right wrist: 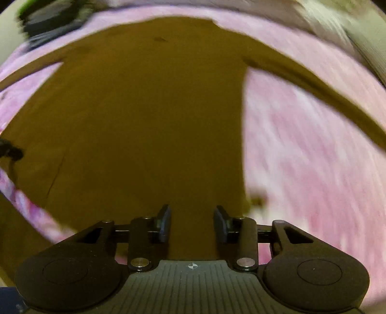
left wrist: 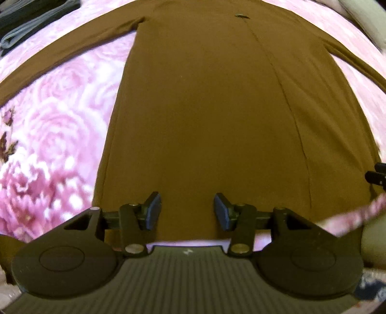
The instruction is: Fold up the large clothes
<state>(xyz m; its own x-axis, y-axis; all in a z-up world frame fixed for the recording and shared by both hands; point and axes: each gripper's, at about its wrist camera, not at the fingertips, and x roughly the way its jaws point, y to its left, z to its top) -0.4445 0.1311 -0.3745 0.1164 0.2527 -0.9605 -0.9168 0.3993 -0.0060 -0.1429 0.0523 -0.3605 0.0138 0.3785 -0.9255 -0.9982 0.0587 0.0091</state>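
Note:
A brown long-sleeved garment (left wrist: 205, 108) lies flat on a pink floral blanket (left wrist: 53, 125), both sleeves spread outward. My left gripper (left wrist: 187, 205) points down over the hem, a little in from the garment's left side, and is open with nothing between its pads. My right gripper (right wrist: 192, 217) hangs over the same garment (right wrist: 144, 120) near its right side edge, also open and empty. The right wrist view is smeared by motion. A dark piece of the other gripper shows at the right edge of the left wrist view (left wrist: 376, 174).
Folded dark and grey clothes (left wrist: 29, 21) lie at the far left of the blanket, blurred in the right wrist view (right wrist: 53, 17). A pale beige object (left wrist: 361, 14) sits at the far right. Bare blanket (right wrist: 313, 169) flanks the garment.

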